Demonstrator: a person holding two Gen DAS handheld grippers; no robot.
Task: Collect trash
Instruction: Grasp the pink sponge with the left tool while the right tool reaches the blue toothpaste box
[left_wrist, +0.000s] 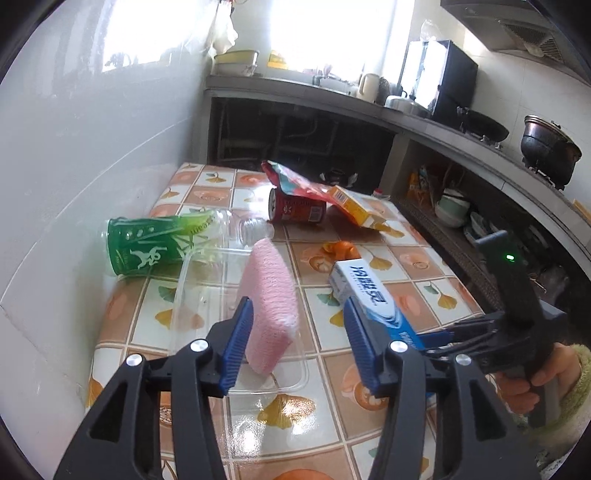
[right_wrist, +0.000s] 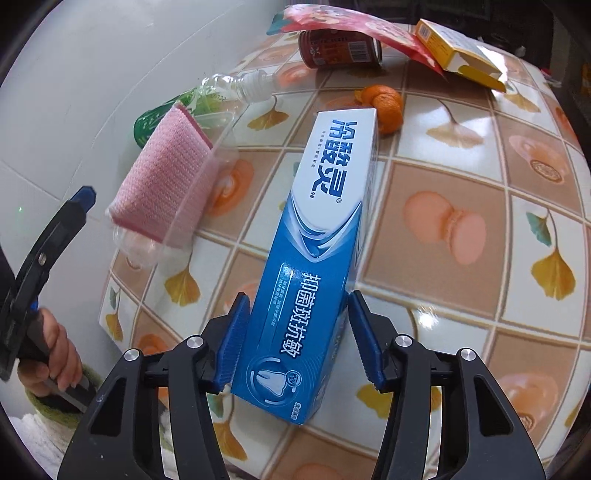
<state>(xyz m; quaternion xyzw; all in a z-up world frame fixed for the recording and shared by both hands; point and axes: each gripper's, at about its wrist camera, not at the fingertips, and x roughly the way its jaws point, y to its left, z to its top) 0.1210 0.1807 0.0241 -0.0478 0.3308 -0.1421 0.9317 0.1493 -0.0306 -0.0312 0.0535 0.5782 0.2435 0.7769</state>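
Note:
A blue-and-white toothpaste box (right_wrist: 321, 236) lies between the fingers of my right gripper (right_wrist: 295, 332), which is shut on its near end; the box also shows in the left wrist view (left_wrist: 369, 299). My left gripper (left_wrist: 299, 343) is open above the table, empty. A pink sponge (left_wrist: 271, 306) leans in a clear plastic tray (left_wrist: 229, 373) just beyond its left finger. A green-labelled plastic bottle (left_wrist: 159, 243), a red can (left_wrist: 295, 210), a red wrapper (left_wrist: 295, 181), a yellow box (left_wrist: 356, 206) and orange peel (left_wrist: 341, 249) lie on the patterned tablecloth (left_wrist: 325, 413).
A white tiled wall (left_wrist: 74, 184) borders the table's left side. A kitchen counter (left_wrist: 424, 125) with pots, a kettle and a black appliance runs behind and to the right. Shelves with bowls stand under it.

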